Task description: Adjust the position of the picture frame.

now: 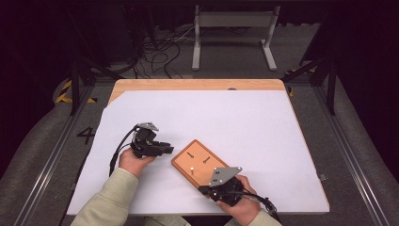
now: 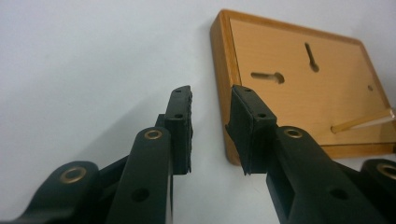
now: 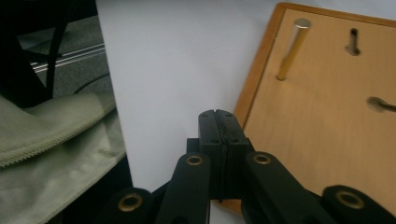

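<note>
Here, one wooden board (image 1: 200,162) with two keyhole slots (image 2: 267,76) and what looked like one upright brass peg (image 3: 292,49) lay on the white sheet (image 1: 235,117), the left gripper (image 1: 164,149) just beside it, jaws narrowly parted and empty, the right gripper (image 1: 203,189) pressed shut at its near edge.

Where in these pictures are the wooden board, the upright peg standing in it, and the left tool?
wooden board (image 1: 184,165): high view, bare top face near its left edge.
upright peg (image 3: 290,50): right gripper view, middle of its shaft.
left tool (image 2: 211,128): left gripper view, gap midway between its two pads, nothing held.
</note>
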The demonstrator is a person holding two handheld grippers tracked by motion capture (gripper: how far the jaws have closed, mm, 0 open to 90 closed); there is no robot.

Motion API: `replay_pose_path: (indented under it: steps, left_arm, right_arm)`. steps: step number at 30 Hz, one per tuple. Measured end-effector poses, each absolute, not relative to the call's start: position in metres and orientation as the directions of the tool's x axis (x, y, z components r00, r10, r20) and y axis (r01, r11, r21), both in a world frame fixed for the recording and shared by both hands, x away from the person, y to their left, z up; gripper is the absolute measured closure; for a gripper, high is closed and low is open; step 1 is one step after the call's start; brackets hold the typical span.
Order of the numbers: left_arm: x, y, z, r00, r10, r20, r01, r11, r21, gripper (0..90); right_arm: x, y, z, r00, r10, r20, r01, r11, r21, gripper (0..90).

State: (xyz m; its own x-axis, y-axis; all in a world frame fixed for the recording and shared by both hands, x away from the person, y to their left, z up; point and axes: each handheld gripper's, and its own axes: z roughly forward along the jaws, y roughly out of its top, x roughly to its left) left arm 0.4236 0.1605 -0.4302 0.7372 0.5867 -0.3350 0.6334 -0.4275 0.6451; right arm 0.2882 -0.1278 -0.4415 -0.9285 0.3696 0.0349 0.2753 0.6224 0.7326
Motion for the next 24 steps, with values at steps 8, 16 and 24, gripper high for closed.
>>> replay_pose_path:
  steps: [8,16,24]
  left_arm:
    - [0.425,0.164,-0.431,0.736,0.588,-0.336,0.625,-0.398,0.671,63.6]
    - [0.423,0.163,-0.431,0.736,0.579,-0.349,0.629,-0.397,0.668,61.3]
    - [0.419,0.161,-0.429,0.752,0.566,-0.338,0.61,-0.404,0.681,60.4]
  right_arm:
    - [0.284,-0.118,-0.447,-0.932,0.361,0.02,0.268,0.654,0.707,90.0]
    - [0.294,-0.137,-0.445,-0.898,0.439,-0.024,0.302,0.656,0.692,90.0]
    - [0.308,-0.161,-0.444,-0.855,0.517,-0.043,0.351,0.638,0.685,90.0]
